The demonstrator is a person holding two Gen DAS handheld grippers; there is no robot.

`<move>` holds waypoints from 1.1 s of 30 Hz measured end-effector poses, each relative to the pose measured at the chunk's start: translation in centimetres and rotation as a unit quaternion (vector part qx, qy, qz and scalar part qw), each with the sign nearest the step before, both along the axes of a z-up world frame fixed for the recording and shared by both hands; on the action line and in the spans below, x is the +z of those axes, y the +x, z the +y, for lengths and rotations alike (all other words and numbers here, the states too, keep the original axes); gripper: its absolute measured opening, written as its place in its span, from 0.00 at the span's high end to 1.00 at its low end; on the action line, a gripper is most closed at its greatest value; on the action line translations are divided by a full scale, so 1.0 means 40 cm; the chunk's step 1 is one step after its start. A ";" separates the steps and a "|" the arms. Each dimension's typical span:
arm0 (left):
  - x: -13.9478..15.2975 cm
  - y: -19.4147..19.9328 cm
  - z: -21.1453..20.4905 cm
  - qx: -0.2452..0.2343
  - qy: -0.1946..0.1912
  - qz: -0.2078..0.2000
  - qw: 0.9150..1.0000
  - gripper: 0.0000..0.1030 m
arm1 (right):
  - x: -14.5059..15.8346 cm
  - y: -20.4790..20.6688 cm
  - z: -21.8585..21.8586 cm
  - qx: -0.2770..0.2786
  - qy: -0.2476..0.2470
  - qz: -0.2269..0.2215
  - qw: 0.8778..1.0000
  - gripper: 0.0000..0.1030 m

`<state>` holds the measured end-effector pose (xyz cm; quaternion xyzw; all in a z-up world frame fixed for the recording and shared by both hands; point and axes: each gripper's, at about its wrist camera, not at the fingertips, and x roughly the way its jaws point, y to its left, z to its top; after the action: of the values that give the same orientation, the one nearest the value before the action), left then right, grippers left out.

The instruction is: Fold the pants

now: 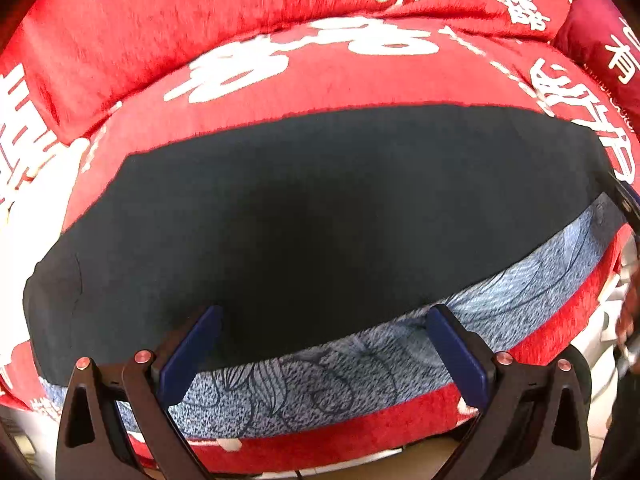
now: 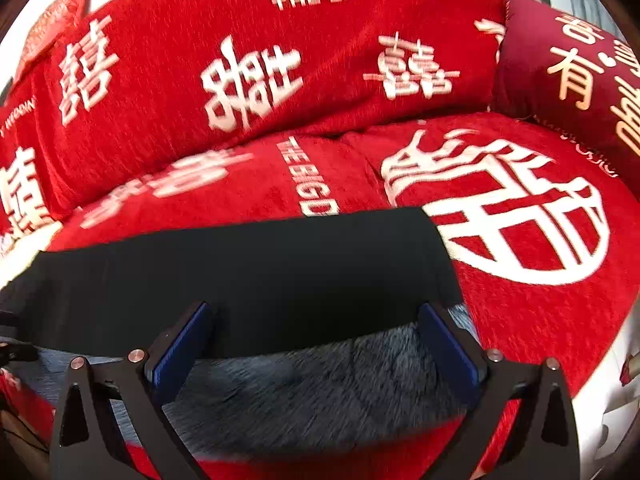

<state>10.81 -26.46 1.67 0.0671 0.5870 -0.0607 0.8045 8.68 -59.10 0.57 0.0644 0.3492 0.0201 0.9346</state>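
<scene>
The pants (image 1: 300,216) lie flat across the red sofa seat (image 1: 320,80), dark navy on top with a blue-grey patterned layer (image 1: 304,384) showing along the near edge. My left gripper (image 1: 324,320) is open, fingers straddling the near edge of the pants and holding nothing. In the right wrist view the dark pants (image 2: 248,276) end at a right edge, with the blurred grey layer (image 2: 320,392) below. My right gripper (image 2: 316,316) is open over that near edge, empty. The right gripper's tip also shows at the far right of the left wrist view (image 1: 624,196).
The sofa has a red cover with white characters, a backrest (image 2: 260,60) behind, and a dark red cushion (image 2: 572,64) at the right end. The seat's front edge (image 1: 320,444) drops off just below the pants. Red seat (image 2: 540,300) lies right of the pants.
</scene>
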 end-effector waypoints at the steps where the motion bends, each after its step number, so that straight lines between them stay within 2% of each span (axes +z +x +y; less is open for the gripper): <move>1: -0.005 0.003 -0.006 0.001 0.008 -0.001 1.000 0.00 | 0.006 -0.024 0.017 0.012 0.007 -0.004 1.000 0.00; 3: -0.024 0.011 -0.002 0.004 0.005 0.008 1.000 0.00 | -0.003 -0.041 0.048 0.032 0.003 0.008 0.999 0.00; 4: -0.029 0.018 0.009 0.007 -0.007 0.010 1.000 0.00 | -0.030 -0.036 0.062 0.030 -0.019 0.032 0.999 0.00; 6: -0.018 0.026 0.037 0.023 -0.007 0.013 1.000 0.00 | -0.068 -0.023 0.054 0.006 -0.033 0.061 0.998 0.00; 7: 0.005 0.029 0.069 0.037 -0.006 -0.001 0.999 0.00 | -0.059 -0.028 0.047 -0.004 -0.025 0.051 0.998 0.00; 9: 0.046 0.035 0.146 0.068 -0.027 -0.030 0.997 0.00 | -0.023 -0.017 0.047 -0.026 -0.012 0.065 0.997 0.00; 11: 0.053 0.048 0.233 0.111 -0.032 -0.040 0.992 0.00 | 0.019 -0.018 0.070 -0.025 0.010 0.038 0.999 0.00; 13: 0.030 0.060 0.310 0.150 -0.013 -0.034 0.988 0.00 | 0.053 0.005 0.133 -0.003 0.024 0.032 0.999 0.00; 16: -0.020 0.049 0.418 0.194 -0.005 -0.012 0.981 0.00 | 0.059 0.060 0.253 0.013 0.013 0.063 0.998 0.00; 19: -0.021 0.008 0.479 0.195 0.005 -0.030 0.980 0.00 | 0.021 0.095 0.359 0.006 -0.020 0.115 0.993 0.00; 21: -0.020 -0.012 0.512 0.193 0.005 -0.038 0.981 0.00 | -0.002 0.089 0.417 -0.015 -0.094 0.108 0.990 0.00; 22: -0.023 -0.025 0.536 0.194 0.002 -0.041 0.980 0.00 | -0.002 0.084 0.421 -0.022 -0.098 0.100 0.990 0.00; 24: -0.029 -0.057 0.591 0.212 0.002 -0.042 0.976 0.00 | -0.009 0.077 0.407 -0.035 -0.075 0.101 0.991 0.00; 26: -0.035 -0.092 0.661 0.225 -0.032 -0.048 0.973 0.00 | -0.011 0.072 0.409 -0.034 -0.079 0.098 0.991 0.00; 28: -0.039 -0.118 0.700 0.230 -0.046 -0.052 0.971 0.00 | -0.013 0.069 0.413 -0.037 -0.085 0.098 0.991 0.00; 31: -0.042 -0.158 0.725 0.199 -0.063 -0.061 0.976 0.00 | -0.010 0.075 0.419 -0.040 -0.087 0.098 0.991 0.00; 33: -0.044 -0.176 0.720 0.175 -0.056 -0.069 0.980 0.00 | -0.009 0.075 0.423 -0.042 -0.088 0.096 0.991 0.00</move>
<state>3.77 2.34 -0.10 -0.0779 0.5286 0.0534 0.8436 11.68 -42.19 0.21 -0.0015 0.4343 -0.0565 0.8990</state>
